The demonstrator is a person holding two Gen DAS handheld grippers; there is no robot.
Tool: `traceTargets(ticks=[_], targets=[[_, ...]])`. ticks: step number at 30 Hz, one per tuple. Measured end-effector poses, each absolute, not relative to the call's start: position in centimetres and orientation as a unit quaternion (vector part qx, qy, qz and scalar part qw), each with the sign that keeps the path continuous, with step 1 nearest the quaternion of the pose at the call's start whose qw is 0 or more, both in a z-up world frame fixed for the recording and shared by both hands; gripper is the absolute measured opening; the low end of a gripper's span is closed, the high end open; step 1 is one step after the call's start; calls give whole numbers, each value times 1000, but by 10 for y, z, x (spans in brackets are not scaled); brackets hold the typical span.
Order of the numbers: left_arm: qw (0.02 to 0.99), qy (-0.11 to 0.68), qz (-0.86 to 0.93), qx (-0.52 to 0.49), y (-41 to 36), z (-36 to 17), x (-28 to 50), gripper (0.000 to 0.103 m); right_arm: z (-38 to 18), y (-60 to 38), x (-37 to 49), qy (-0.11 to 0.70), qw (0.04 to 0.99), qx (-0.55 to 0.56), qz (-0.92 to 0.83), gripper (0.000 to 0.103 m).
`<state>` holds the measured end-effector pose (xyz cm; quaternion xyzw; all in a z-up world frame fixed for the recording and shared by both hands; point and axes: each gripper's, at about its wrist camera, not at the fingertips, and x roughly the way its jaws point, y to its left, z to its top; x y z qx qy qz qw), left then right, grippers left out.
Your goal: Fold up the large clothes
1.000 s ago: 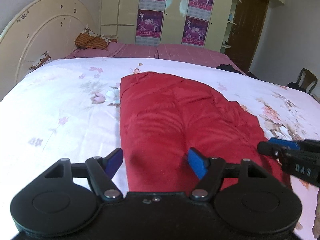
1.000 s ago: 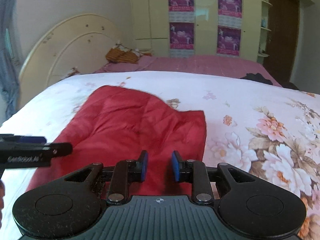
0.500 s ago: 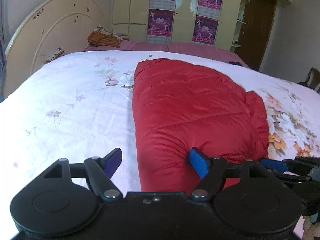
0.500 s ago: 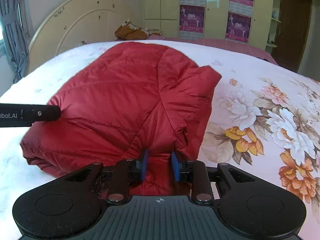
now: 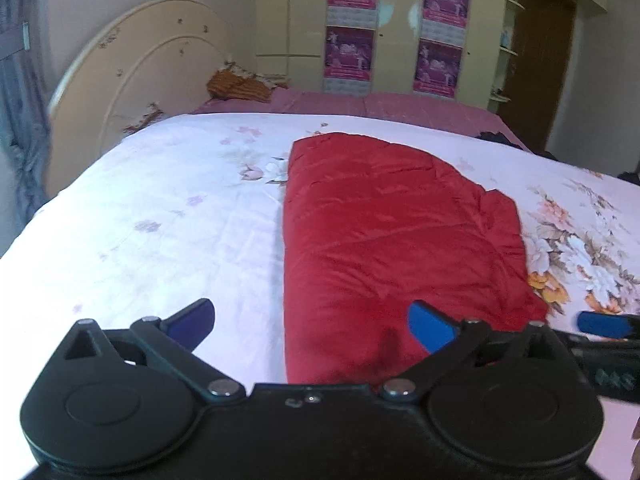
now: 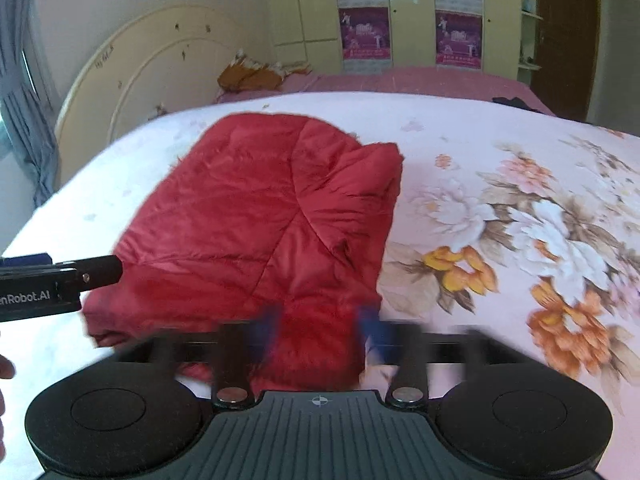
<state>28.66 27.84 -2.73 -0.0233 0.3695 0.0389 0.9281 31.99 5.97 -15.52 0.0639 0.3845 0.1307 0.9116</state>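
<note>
Far left: grey-blue curtain (image 5: 20, 128) at the window, then the cream arched headboard (image 5: 136, 80) leaning up behind the bed. Orange-brown bundle of cloth (image 5: 240, 86) sits on the pink mattress strip (image 5: 360, 102) at the far side.

Bed covered by a white floral sheet (image 5: 160, 208); pale small flowers on the left half, big orange and white blooms on the right.

Left gripper (image 5: 310, 326) low over the near edge, fingers spread wide; left blue pad (image 5: 192, 320) over bare sheet, right pad over red fabric. Nothing pinched between them.

Centre: red quilted jacket (image 5: 392, 240), folded into a thick slab, lying flat on the sheet, long straight edge on its left, a smaller flap (image 6: 372, 184) jutting at the far right corner. Near end reaches both tools.

Right gripper (image 6: 320, 330) blurred with motion; fingers stand apart with the jacket's near hem between them, whether the pads touch the fabric cannot be made out.

Behind: yellow wardrobe (image 5: 396, 28) with four purple posters (image 5: 352, 54), dark wooden door (image 5: 540, 64) at the right, a dark heap of cloth (image 5: 496, 136) on the far bed edge
</note>
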Motion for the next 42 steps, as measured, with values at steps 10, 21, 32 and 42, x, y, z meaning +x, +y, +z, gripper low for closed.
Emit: traceTargets(ticks=[10, 21, 32, 42], targets=[[933, 356, 45, -10, 239, 31, 172, 103, -97, 22, 194, 336, 927, 61, 156, 83], [938, 342, 46, -15, 222, 62, 82, 103, -45, 0, 89, 283, 946, 76, 141, 96], [946, 319, 56, -11, 216, 76, 50, 103, -27, -7, 65, 256, 951, 95, 143, 96], [949, 308, 62, -15, 214, 77, 45, 103, -25, -8, 60, 255, 952, 95, 143, 96]])
